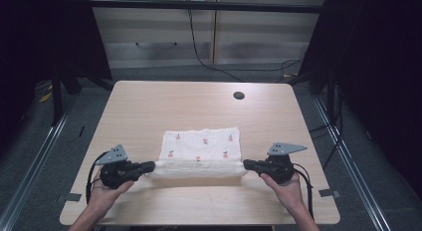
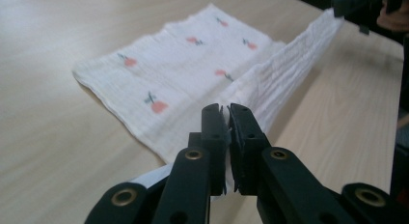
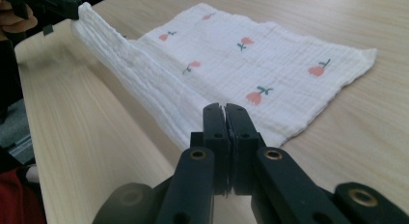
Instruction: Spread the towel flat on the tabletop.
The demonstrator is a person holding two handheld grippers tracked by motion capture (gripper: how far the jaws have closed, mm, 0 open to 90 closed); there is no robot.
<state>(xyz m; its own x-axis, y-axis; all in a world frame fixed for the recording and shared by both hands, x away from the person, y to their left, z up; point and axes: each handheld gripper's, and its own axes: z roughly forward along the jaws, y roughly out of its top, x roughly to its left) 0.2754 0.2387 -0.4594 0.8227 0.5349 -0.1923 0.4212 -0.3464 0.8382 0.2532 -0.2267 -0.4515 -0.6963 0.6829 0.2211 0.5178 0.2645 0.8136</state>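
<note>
A white cloth (image 1: 201,146) printed with small red flowers lies on the wooden table (image 1: 149,101), its far part flat and its near edge lifted into a taut band. My left gripper (image 1: 151,166) is shut on the near left corner of the cloth (image 2: 193,69), white fabric pinched between its jaws (image 2: 227,113). Shut on the near right corner is my right gripper (image 1: 247,164), and the cloth (image 3: 241,55) stretches away from its jaws (image 3: 224,108). The two grippers face each other across the near edge, just above the tabletop.
A round cable hole (image 1: 239,95) sits near the table's far right. Cabinets (image 1: 209,37) and a dangling cable stand behind the table. Dark frames flank both sides.
</note>
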